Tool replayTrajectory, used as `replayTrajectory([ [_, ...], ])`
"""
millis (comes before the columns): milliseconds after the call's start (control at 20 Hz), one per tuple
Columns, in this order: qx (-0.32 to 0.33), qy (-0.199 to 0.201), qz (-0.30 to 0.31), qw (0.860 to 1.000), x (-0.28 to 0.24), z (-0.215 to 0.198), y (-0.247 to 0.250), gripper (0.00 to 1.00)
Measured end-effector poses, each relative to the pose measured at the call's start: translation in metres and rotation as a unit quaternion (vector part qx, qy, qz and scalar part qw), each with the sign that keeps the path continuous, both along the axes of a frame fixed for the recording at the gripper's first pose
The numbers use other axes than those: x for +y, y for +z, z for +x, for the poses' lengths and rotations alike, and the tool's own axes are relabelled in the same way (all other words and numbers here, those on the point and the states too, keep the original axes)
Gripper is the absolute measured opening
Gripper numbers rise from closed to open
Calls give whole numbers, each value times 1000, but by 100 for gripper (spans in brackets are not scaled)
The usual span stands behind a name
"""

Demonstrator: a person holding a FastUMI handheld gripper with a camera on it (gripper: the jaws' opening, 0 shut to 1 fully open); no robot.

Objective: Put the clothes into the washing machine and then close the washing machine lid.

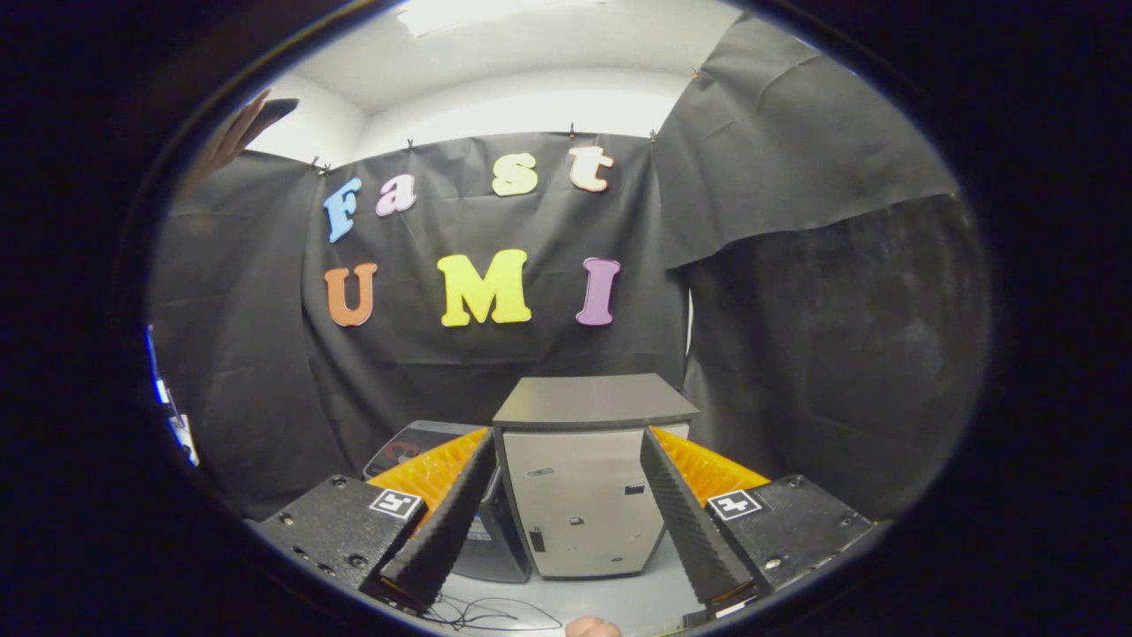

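a boxy pale-grey washing machine with a flat dark lid [584, 469] stands ahead, beyond the gripper [566, 504], whose fingers are spread wide on nothing. a dark rounded appliance [416, 442] sits beside it. no clothes visible; likely soft, light, best pinched at a fold.

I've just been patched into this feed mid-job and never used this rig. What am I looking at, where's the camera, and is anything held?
The camera rides on a handheld gripper and looks forward along its two fingers, which are spread open with nothing between them. Beyond them a small light-coloured washing machine stands on a pale surface, its dark lid down. A darker unit sits beside it, behind one finger. A thin black cable lies on the surface. I can't see any clothes.
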State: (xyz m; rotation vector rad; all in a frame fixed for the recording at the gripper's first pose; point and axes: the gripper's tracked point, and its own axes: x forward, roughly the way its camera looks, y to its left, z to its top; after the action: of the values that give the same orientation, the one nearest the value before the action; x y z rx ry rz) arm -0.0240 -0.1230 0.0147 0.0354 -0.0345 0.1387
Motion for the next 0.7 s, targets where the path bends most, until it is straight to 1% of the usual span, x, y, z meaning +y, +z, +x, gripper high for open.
replayTrajectory([
  [200,11,-4,7,1000,-5,4,-4,100],
  [700,11,-4,3,1000,-7,4,-3,100],
])
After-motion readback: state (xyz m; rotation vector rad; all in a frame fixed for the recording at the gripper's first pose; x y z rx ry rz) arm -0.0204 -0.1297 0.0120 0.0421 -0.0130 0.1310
